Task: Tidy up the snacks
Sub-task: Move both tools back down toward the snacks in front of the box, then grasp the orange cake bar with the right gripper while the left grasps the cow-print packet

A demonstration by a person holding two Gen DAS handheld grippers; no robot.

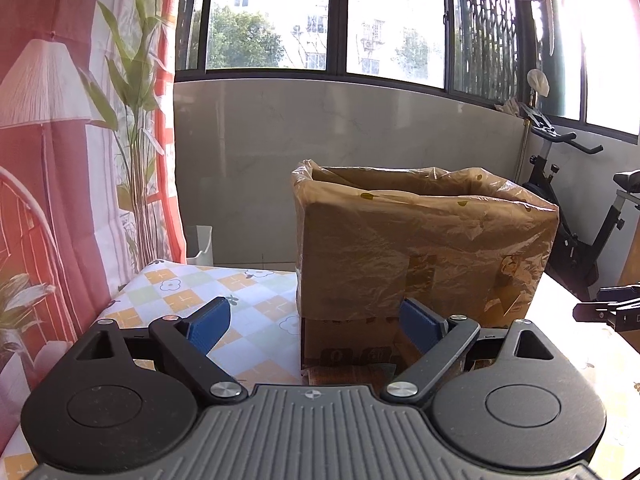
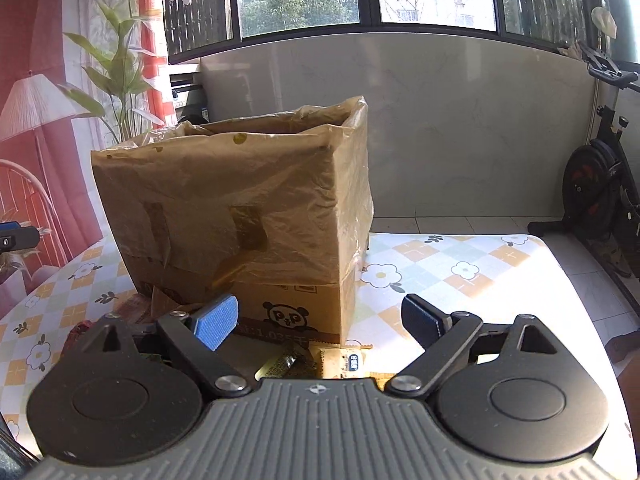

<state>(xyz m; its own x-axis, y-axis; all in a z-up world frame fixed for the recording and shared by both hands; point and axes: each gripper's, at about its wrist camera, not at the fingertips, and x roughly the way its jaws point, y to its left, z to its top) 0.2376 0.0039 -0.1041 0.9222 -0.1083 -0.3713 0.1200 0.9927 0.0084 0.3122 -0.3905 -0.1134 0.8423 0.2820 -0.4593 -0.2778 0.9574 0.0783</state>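
Observation:
A cardboard box (image 1: 424, 248) lined with a yellowish plastic bag stands open-topped on the flowered tablecloth (image 1: 256, 320). In the left wrist view my left gripper (image 1: 316, 326) is open, with the box's near corner beyond its blue pads and nothing between them. In the right wrist view the box (image 2: 240, 216) fills the left half. At its foot lie a tan snack packet (image 2: 348, 361) and a dark, shiny packet (image 2: 280, 365), partly hidden under the gripper body. My right gripper (image 2: 320, 322) hangs open just above them and holds nothing.
An exercise bike (image 2: 600, 192) stands on the floor to the right of the table. A tall green plant (image 1: 132, 92) and a red printed curtain (image 1: 48, 160) are on the left. The other gripper shows at the frame edges (image 1: 608, 310) (image 2: 16, 237). The tablecloth (image 2: 480, 272) lies bare right of the box.

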